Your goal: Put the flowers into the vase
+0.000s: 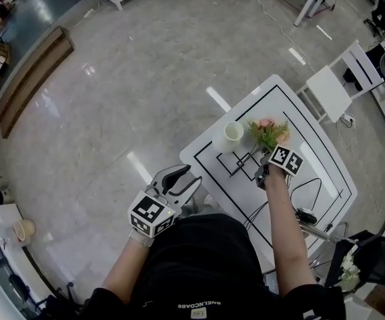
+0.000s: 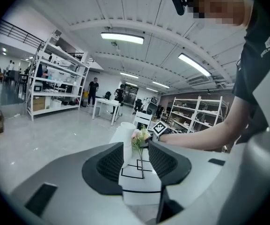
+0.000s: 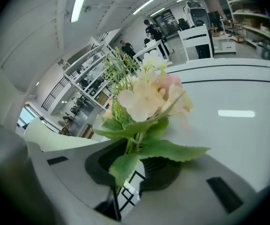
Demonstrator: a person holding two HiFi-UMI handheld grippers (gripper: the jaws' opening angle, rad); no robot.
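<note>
A white vase (image 1: 233, 132) stands on the white table (image 1: 312, 172), which is marked with black lines. Just right of the vase is a bunch of pale pink flowers (image 1: 269, 133) with green leaves. My right gripper (image 1: 264, 172) is shut on its stem. In the right gripper view the blooms (image 3: 149, 97) rise straight out from between the pads of that gripper (image 3: 135, 161). My left gripper (image 1: 182, 179) hangs off the table's near left edge, open and holding nothing. Through the gap of the left gripper (image 2: 138, 161) I see the vase (image 2: 127, 139) and the upright flowers (image 2: 140, 137).
A white chair (image 1: 339, 79) stands past the table's far right corner. Black cables (image 1: 305, 215) lie on the table's near right part. Another pale bunch (image 1: 349, 269) sits low at the right. Shelving racks (image 2: 55, 86) and people stand far off.
</note>
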